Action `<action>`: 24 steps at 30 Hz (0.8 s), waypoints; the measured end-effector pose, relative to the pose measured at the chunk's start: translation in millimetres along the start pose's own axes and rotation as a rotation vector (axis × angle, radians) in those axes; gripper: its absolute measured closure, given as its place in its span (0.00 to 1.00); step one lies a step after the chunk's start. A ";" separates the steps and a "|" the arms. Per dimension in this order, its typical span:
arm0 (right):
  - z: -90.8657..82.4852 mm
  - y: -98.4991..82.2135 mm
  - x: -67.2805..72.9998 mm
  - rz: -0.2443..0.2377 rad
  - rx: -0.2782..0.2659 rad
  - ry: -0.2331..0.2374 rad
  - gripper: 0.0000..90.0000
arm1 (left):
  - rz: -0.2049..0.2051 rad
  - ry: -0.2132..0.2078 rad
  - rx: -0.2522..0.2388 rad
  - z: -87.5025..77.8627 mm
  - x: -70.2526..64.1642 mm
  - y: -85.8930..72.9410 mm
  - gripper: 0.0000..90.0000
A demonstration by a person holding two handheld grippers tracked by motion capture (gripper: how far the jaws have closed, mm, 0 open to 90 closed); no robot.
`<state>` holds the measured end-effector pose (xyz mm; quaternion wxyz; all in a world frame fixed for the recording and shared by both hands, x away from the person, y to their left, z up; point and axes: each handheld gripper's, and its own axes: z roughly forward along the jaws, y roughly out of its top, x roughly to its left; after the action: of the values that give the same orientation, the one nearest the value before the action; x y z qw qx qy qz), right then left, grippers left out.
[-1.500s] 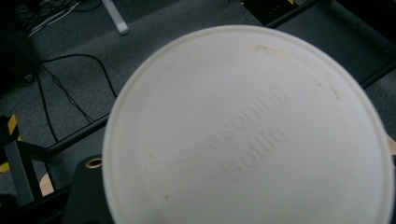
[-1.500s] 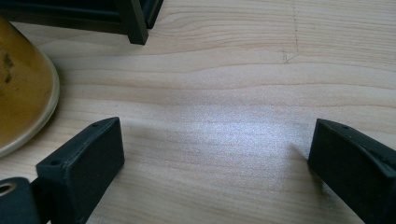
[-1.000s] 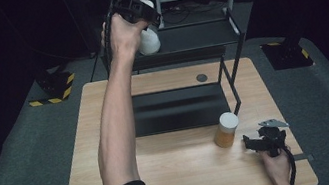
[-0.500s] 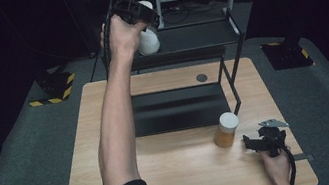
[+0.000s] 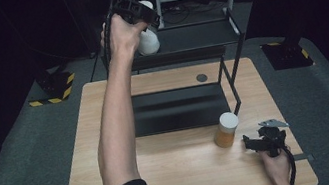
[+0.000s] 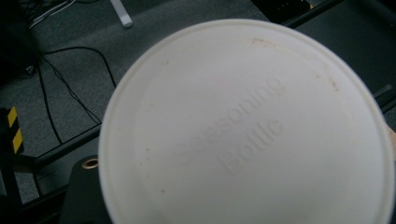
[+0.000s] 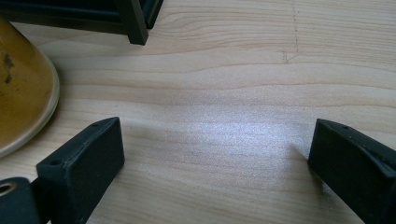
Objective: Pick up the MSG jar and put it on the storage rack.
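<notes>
Left gripper (image 5: 135, 6) fingers hidden behind white bottle (image 6: 247, 126), just opening, right gripper (image 5: 267, 140) fingers spread

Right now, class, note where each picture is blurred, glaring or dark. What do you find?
Left gripper view: the round white plastic lid is soft, its raised lettering faint. Right gripper view: glare whitens the pale wooden table. High view: dark surroundings, lit tabletop.

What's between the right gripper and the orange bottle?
Nothing visible. The right gripper rests open on the table, with bare wood between it and the orange bottle just beside it.
</notes>
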<state>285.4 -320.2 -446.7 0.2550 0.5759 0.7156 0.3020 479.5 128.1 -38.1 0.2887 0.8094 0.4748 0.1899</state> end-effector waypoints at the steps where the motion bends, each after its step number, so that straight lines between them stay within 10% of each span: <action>1: 0.0 0.0 0.0 0.000 0.000 0.000 0.03 | 0.000 0.000 0.000 0.0 0.0 0.0 0.25; 10: 0.0 0.0 -0.1 0.000 0.000 0.000 0.03 | 0.004 0.010 -0.039 -20.1 1.5 -13.4 0.05; 24: 0.0 -0.1 -0.1 0.000 0.000 0.001 0.03 | 0.010 -0.057 -0.064 -34.2 14.5 -39.2 0.05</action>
<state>285.4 -320.3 -446.7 0.2549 0.5757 0.7157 0.3023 440.7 165.7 -37.0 0.3268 0.8072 0.4561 0.1833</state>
